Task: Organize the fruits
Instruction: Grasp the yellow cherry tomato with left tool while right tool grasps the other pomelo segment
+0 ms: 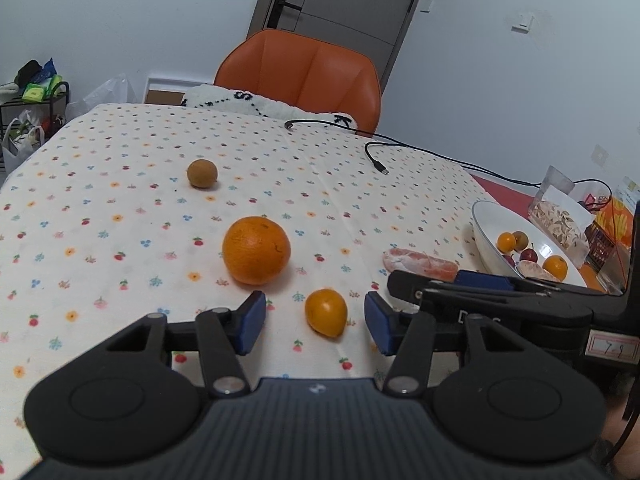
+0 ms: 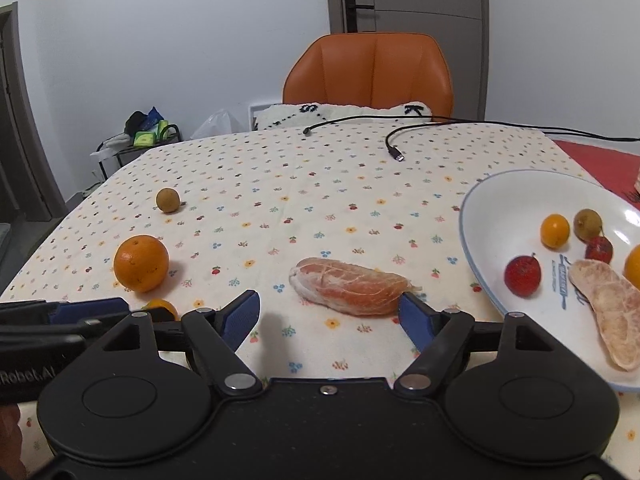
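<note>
Left gripper (image 1: 315, 322): nearest to us in the left wrist view; we see its blue-padded fingers spread wide and gripping nothing.
Small orange fruit (image 1: 326, 312): we find it lying on the cloth between the left gripper's open fingers, touching neither pad.
Right gripper (image 2: 330, 318): we see its fingers wide apart as well, with nothing held.
Peeled citrus segment (image 2: 349, 286): it lies on the cloth just ahead of the right gripper's fingertips; its right end sits right by the right-hand pad, and we cannot tell whether they touch.
Large orange (image 1: 256, 250): we see it standing on the cloth just beyond the left gripper, apart from the small orange fruit.
Brown round fruit (image 1: 202, 173): farther back on the cloth, well apart from the large orange.
White plate (image 2: 496, 200): at the table's right side, near the peeled citrus segment; in it we count a small orange fruit, a brownish one, two red fruits, another peeled piece and the edge of one more orange fruit.
Tablecloth (image 2: 280, 184): white with small flower and fruit prints; everything above rests on it.
Black cable (image 2: 394, 142): we see it looping along the far edge of the cloth.
Orange chair (image 2: 370, 70): behind the table, facing us.
</note>
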